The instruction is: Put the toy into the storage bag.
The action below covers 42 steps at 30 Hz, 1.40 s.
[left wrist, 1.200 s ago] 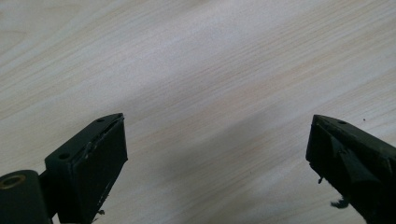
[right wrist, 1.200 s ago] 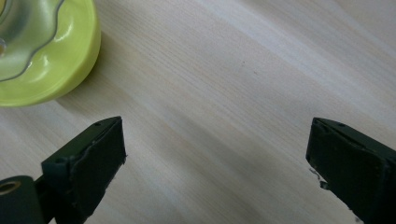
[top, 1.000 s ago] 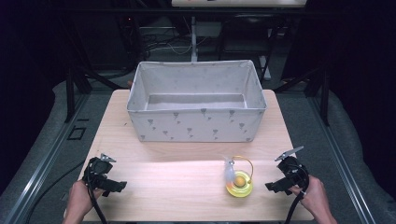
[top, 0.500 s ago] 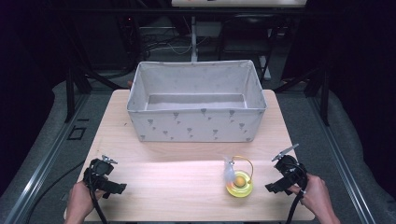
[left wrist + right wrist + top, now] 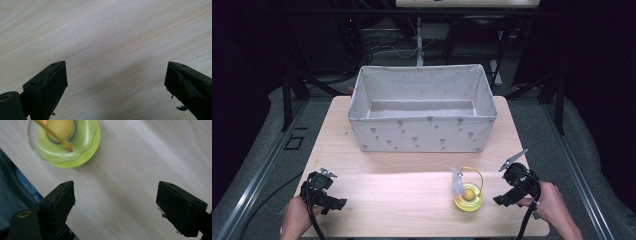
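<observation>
Two grippers wide open, holding nothing: left gripper, right gripper | step: getting ready | next: right reaches left to yellow toy, maybe for far bin

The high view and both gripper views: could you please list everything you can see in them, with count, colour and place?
Table: one, light wood, centre of the high view, bearing everything else.
Box: one, grey fabric with small dark marks, open top, nothing visible inside, at the far middle of the table.
Toy: one, yellow-green round base with a yellow ball, a thin yellow hoop and a white feather, at the near right of the table, left of the right gripper.
Floor: grey, around the table.
Hands: two, at the near edge, one on each gripper.
Left gripper: one, black, near left corner, fingers open over bare wood.
Right gripper: one, black, near right, fingers open beside the toy.
</observation>
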Motion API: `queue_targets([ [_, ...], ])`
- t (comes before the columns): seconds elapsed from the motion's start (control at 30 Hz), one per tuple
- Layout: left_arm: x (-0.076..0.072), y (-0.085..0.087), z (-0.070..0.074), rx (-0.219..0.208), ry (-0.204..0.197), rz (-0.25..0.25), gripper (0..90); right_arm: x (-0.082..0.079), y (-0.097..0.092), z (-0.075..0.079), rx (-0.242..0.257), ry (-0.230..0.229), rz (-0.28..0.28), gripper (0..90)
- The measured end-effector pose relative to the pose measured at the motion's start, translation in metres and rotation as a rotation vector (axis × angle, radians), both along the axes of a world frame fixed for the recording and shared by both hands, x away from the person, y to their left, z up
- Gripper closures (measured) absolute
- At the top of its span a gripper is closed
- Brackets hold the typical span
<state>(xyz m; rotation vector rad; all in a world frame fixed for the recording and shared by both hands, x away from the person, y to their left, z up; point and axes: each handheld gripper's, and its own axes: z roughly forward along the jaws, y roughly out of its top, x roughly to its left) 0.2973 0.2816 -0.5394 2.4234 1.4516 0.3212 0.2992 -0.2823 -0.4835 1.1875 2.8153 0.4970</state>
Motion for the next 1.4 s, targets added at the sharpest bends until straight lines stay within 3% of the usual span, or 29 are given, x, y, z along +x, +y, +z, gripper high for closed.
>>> queue_targets([
  [0.07,0.001,-0.001,0.002,-0.017,-0.011,0.003,1.8,0.002,0.007,0.008,-0.033,0.003,0.051,12.9],
  [0.27,0.003,-0.005,-0.001,-0.004,0.002,-0.015,1.4,0.001,0.025,0.024,-0.041,-0.018,0.126,0.0],
  [0.67,0.003,-0.005,-0.002,-0.001,0.008,-0.022,1.1,0.001,0.052,0.046,-0.053,-0.024,0.245,1.5],
  [0.83,0.005,-0.005,-0.001,-0.004,0.004,-0.016,1.2,0.003,0.059,0.059,-0.038,-0.053,0.272,10.0],
  [0.87,0.006,-0.006,-0.003,0.000,0.017,-0.024,1.2,0.004,0.060,0.063,-0.026,-0.075,0.272,17.7],
  [0.97,0.006,-0.007,-0.004,0.006,0.022,-0.030,1.2,0.004,0.062,0.068,-0.027,-0.081,0.284,26.7],
  [1.03,0.006,-0.007,-0.004,0.009,0.023,-0.031,1.3,0.004,0.063,0.070,-0.022,-0.084,0.293,28.1],
  [1.13,0.007,-0.008,-0.005,0.010,0.028,-0.032,1.5,0.001,0.066,0.079,-0.019,-0.090,0.319,42.2],
  [1.23,0.008,-0.010,-0.005,0.017,0.036,-0.043,1.6,0.000,0.070,0.083,-0.048,-0.094,0.337,52.9],
  [1.4,0.009,-0.012,-0.005,0.021,0.038,-0.052,1.8,0.000,0.077,0.086,-0.084,-0.093,0.361,62.0],
])
